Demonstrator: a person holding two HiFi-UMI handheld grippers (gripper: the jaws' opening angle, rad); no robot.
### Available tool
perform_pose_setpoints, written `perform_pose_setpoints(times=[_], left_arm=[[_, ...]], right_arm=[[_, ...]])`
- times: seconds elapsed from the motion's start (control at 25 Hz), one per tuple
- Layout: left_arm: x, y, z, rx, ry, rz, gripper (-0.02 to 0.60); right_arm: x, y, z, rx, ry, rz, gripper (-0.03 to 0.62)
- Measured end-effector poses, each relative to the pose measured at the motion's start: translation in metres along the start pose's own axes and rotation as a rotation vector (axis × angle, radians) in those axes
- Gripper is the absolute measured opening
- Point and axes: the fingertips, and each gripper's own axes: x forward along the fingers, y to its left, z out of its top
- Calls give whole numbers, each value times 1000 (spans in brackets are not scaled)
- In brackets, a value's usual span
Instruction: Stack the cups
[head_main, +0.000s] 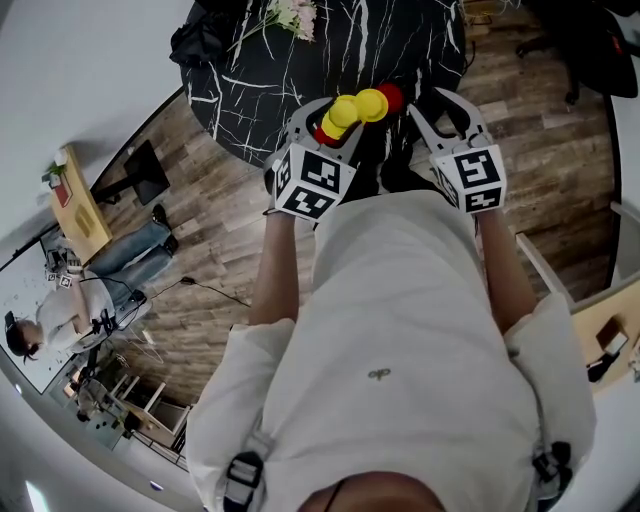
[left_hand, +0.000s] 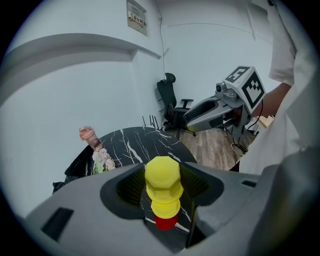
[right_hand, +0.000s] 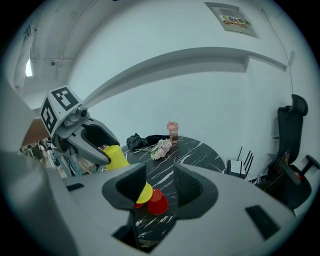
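Observation:
My left gripper (head_main: 335, 118) is shut on a yellow cup (head_main: 343, 112) and holds it bottom-up above the table; in the left gripper view this cup (left_hand: 162, 176) sits between the jaws. Below it on the black marble table (head_main: 300, 60) stand a second yellow cup (left_hand: 166, 205) and a red cup (left_hand: 165, 222). In the head view the second yellow cup (head_main: 372, 103) stands beside another red cup (head_main: 392, 96). My right gripper (head_main: 440, 108) hovers open to their right with nothing between its jaws. Its view shows the table cups (right_hand: 157, 202) and the left gripper's cup (right_hand: 116, 156).
A bunch of flowers (head_main: 290, 15) and a black bag (head_main: 200, 40) lie at the table's far side, with a pink bottle (right_hand: 172, 131) nearby. A black office chair (left_hand: 167, 95) stands on the wooden floor (head_main: 560, 150) beyond. A person sits at a desk (head_main: 75, 200) to the left.

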Motion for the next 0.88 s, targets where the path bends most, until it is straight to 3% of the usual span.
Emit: perform_pose_setpoints(times=[0.52, 0.88], left_arm=[[-3, -6, -5, 66, 16, -24, 235], [-14, 0, 3, 19, -51, 23, 238]], right_arm=[[-1, 5, -2, -3, 3, 7, 175], [-2, 7, -4, -22, 0, 29, 175]])
